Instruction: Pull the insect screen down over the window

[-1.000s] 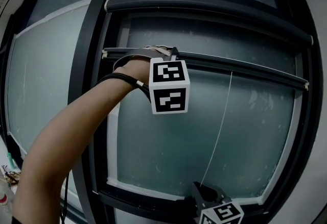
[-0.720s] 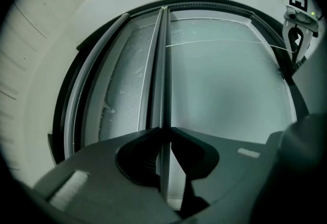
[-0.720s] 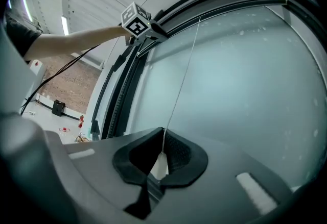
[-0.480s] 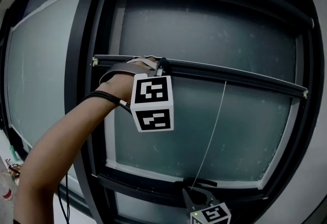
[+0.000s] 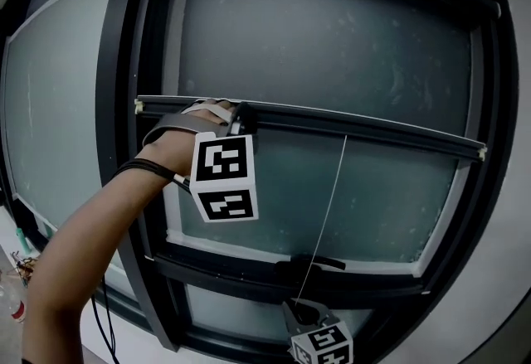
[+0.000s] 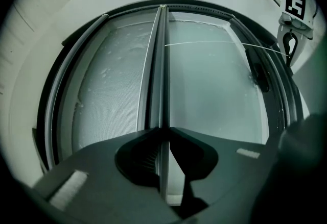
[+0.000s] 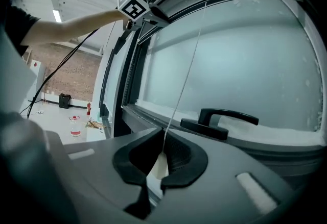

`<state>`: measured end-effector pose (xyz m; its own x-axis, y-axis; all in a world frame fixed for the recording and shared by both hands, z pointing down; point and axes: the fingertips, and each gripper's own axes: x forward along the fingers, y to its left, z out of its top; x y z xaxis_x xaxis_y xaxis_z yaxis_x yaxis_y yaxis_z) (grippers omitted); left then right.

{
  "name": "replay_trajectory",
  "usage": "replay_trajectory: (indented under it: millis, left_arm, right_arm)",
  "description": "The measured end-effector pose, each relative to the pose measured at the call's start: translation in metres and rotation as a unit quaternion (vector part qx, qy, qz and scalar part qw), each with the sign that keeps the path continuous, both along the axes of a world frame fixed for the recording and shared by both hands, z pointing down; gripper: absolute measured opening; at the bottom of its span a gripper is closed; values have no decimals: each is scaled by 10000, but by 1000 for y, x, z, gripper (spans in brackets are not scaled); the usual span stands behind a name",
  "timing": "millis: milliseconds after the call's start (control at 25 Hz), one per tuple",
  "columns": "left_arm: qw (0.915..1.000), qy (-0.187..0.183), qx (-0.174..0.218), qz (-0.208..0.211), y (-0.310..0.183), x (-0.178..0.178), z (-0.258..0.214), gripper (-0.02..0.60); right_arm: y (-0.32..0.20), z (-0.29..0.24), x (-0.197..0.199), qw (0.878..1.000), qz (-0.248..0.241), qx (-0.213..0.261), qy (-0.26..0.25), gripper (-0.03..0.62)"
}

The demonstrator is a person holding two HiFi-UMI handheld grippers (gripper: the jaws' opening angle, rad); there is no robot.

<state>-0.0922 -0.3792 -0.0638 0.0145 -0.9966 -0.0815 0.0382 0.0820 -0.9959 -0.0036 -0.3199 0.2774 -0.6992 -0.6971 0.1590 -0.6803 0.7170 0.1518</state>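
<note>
My left gripper (image 6: 162,130) has its fingers clamped on the thin flat rail of the dark pull bar (image 5: 373,128) of the insect screen (image 5: 332,39), near the bar's left end. They have just been closing in, with that rail between them. The bar lies across the window frame (image 5: 116,105) roughly midway, with fine grey mesh above it and frosted glass (image 5: 373,196) below. My right gripper (image 7: 163,136) has its fingers together on a thin, taut white cord (image 5: 328,205) and a pale tab (image 7: 157,163) at its end, low by the frame's bottom edge near the black lever handle (image 7: 219,117).
</note>
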Motion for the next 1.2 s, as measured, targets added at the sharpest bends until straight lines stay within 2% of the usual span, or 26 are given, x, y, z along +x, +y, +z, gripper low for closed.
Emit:
replay_trajectory:
  millis: [200, 360, 520, 720, 960, 1200]
  left_arm:
    - [9998, -53, -208, 10, 6, -2, 27, 67]
    - [9983, -80, -566, 84, 7, -3, 64, 64]
    - [9982, 13, -567, 210, 9, -6, 100, 77]
    - [9990, 75, -375, 211, 11, -8, 124, 64]
    - [9962, 56, -833, 228, 8, -8, 180, 63]
    - [9962, 167, -829, 203, 9, -12, 200, 63]
  right_arm:
    - [6, 25, -6, 9997, 194, -98, -64, 5]
    - [17, 60, -15, 9988, 262, -347, 204, 5]
    - [21, 98, -15, 9977, 361, -544, 186, 5]
    - [17, 127, -13, 9970, 477, -563, 232, 6]
    - [34, 181, -13, 9917, 527, -1016, 585, 5]
    - [47, 196, -20, 9892, 624, -1207, 544, 5]
